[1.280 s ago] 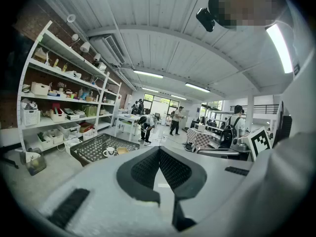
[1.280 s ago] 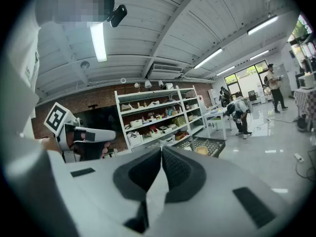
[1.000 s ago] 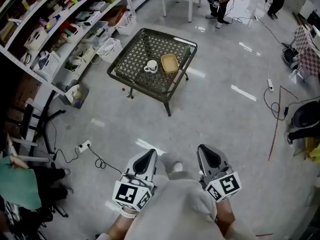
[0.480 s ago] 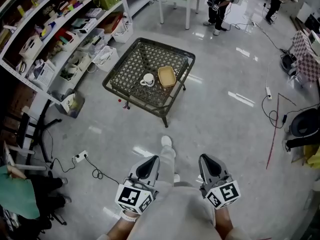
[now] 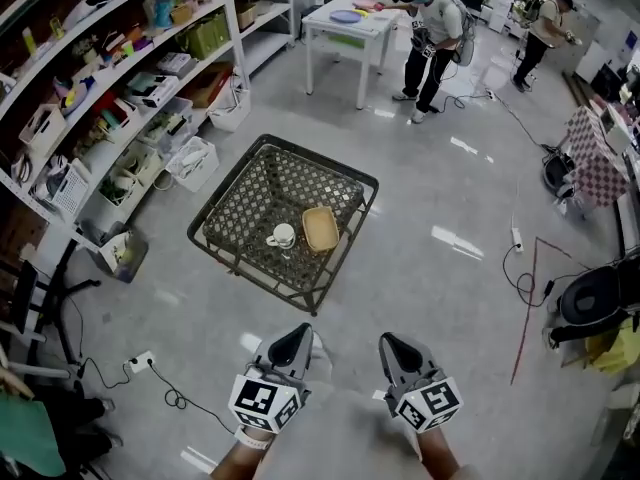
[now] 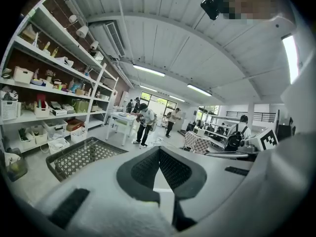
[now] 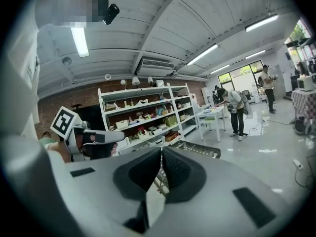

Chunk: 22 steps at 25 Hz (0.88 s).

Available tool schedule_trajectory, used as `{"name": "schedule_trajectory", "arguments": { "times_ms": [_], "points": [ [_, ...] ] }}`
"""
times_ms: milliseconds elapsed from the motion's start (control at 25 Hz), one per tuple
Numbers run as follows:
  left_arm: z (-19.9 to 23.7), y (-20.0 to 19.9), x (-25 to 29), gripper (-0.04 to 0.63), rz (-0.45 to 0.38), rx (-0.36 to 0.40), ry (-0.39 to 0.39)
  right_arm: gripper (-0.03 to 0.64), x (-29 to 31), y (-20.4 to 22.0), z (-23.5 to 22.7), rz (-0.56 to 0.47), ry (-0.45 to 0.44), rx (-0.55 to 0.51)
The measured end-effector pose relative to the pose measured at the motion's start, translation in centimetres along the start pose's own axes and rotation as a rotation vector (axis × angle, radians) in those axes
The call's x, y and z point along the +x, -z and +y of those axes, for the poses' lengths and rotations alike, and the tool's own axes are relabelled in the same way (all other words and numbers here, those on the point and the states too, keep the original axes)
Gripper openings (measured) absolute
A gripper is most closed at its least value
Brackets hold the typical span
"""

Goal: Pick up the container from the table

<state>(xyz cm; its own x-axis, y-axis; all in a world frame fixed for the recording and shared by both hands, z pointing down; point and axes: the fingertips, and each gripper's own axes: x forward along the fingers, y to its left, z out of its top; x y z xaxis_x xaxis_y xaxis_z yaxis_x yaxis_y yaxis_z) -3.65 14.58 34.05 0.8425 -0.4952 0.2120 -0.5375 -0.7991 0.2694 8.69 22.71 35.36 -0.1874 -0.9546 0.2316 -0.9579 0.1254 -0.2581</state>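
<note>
Nothing picked up yet: our left gripper [image 5: 293, 340] and right gripper [image 5: 392, 346], jaws together, empty, sit at bottom centre, well apart from the tan container [image 5: 320, 228] on the lattice table [image 5: 250, 203] mid-frame.

No legible text, number, brand or sign in any view. Only print seen: black-and-white square markers [image 5: 258, 400] on the cubes of the left gripper [image 5: 292, 340] and right gripper [image 5: 396, 348], pattern only, no characters. Items on the shelves [image 5: 100, 98] are too small to read.
</note>
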Motion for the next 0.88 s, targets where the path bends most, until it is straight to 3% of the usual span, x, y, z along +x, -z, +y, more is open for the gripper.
{"name": "schedule_trajectory", "arguments": {
  "times_ms": [400,880],
  "points": [
    [9.9,-5.4,8.3,0.023,-0.057,-0.006,-0.051,0.018,13.7,-3.7,-4.9,0.047,-0.043,-0.09],
    [16.7,-6.2,10.2,0.023,-0.025,-0.056,-0.166,0.018,23.7,-4.1,-5.0,0.139,-0.16,-0.126]
  ]
}}
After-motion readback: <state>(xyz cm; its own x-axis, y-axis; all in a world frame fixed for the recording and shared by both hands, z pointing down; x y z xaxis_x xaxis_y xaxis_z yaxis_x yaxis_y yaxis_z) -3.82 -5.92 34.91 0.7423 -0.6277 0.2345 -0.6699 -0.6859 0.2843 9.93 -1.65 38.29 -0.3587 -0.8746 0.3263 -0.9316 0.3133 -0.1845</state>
